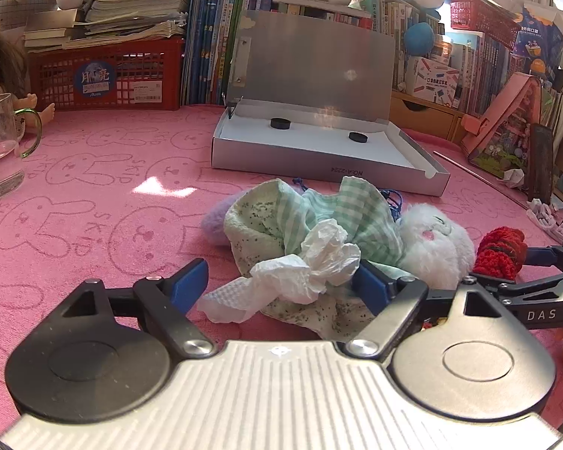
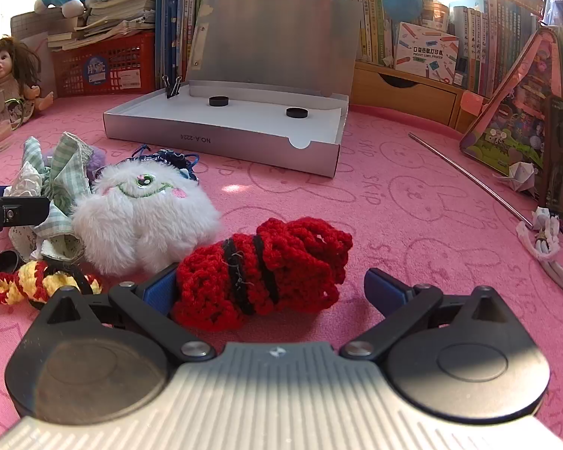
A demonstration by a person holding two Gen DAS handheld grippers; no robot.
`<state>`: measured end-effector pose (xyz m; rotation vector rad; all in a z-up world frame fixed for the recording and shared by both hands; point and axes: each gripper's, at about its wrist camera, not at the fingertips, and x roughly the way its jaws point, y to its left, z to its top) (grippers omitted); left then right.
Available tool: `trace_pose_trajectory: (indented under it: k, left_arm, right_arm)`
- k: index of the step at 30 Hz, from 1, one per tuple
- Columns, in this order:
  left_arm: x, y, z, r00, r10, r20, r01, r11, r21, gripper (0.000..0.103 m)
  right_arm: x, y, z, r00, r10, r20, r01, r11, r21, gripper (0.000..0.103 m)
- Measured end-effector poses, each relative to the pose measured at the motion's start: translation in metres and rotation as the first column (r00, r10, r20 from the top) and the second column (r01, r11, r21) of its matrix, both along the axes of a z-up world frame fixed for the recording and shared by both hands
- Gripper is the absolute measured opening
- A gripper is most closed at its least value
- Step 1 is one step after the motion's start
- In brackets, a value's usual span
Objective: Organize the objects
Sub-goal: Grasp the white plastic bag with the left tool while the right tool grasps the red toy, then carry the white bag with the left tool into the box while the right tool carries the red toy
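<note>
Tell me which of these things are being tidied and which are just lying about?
Job: crumpled tissue, green checked cloth, white plush toy, red crochet piece, open grey box.
Lying about: doll, glass mug, red basket, books.

Crumpled white tissue (image 1: 311, 262) lies between my left tongs, on a green checked cloth (image 1: 341, 210). Fluffy white plush (image 2: 142, 213) sits just right of it, face up. Red crochet piece (image 2: 262, 270) w/ 2 black bands touches my right tongs' left pad. Silver box (image 2: 221, 138) stands open behind.

Toy pile (image 2: 142, 210) blocks left; mat (image 2: 413, 202) right clear.
</note>
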<state>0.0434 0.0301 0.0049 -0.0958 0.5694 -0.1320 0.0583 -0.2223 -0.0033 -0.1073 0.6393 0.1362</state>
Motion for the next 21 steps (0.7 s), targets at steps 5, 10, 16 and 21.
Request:
trace_pose_trajectory:
  k: [5,10,16,21]
  left_arm:
    - [-0.007,-0.004,0.003,0.999,-0.033,0.006,0.033,0.999,0.009,0.051]
    - [-0.016,-0.008,0.008,0.999,-0.042,0.017,0.041,0.999,0.031,0.045]
    - [-0.029,-0.010,0.018,0.997,-0.053,0.053,0.049,0.997,0.058,0.045]
    - [-0.033,-0.007,0.028,0.996,-0.045,0.079,0.040,0.997,0.062,0.045]
  right_arm:
    - [0.000,-0.001,0.000,1.000,-0.001,-0.001,0.001,1.000,0.001,0.103]
    - [-0.001,0.000,0.000,1.000,-0.003,0.004,0.003,1.000,-0.008,0.103]
    - [-0.010,0.001,0.003,1.000,0.014,0.018,-0.015,1.000,0.025,0.085]
    - [-0.018,0.002,0.007,1.000,0.006,0.028,-0.008,0.997,0.071,0.074]
